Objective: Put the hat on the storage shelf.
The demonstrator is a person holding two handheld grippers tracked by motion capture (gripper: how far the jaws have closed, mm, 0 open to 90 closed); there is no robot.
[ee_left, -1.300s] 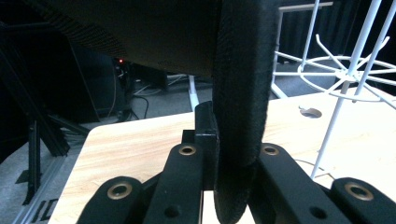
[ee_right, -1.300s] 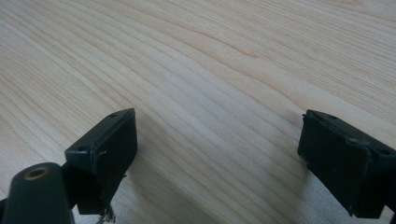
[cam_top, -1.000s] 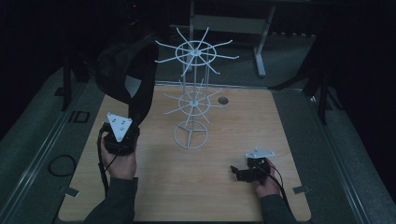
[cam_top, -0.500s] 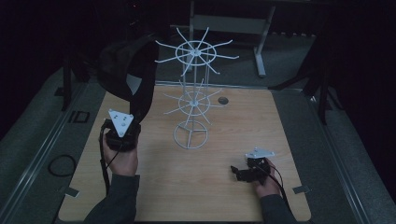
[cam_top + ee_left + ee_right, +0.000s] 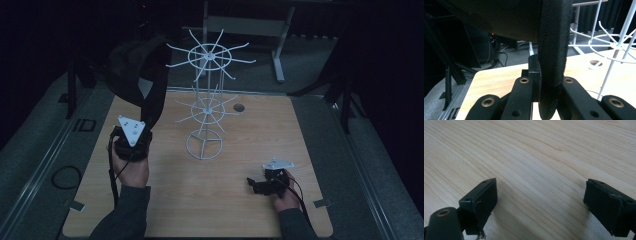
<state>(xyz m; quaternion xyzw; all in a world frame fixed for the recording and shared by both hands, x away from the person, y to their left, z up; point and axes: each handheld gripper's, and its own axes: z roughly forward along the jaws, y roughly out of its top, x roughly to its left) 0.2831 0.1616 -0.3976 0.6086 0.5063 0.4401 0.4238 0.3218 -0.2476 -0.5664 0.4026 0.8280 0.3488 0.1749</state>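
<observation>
- Right gripper (image 5: 252, 186): at 5 o'clock on the table (image 5: 250, 150), resting low and pointing toward 9 o'clock. The right gripper view has its jaws spread wide over bare wood grain with nothing between them; probably parked while the other hand works.
- Left gripper (image 5: 131, 131): at 9 o'clock, held upright in the person's left hand (image 5: 131, 170), grey three-cornered plate on top. Jaws clamped on the black strap (image 5: 552, 57); the left gripper view shows the strap pinched between the pads and running upward.
- Black bag (image 5: 131, 65): at 10 o'clock, raised above the table's far left corner and hanging from that strap. Held by the strap, apparently so its loop can be carried to a hook.
- White wire rack (image 5: 207, 100): near table centre toward 12 o'clock, ring base on the wood, two tiers of radiating hooks, all bare. It stands just right of the bag.
- View differences: the high view gives the bag's full outline and its spacing from the rack; the left gripper view alone confirms the grip on the strap and shows the rack's arms close at 3 o'clock.
</observation>
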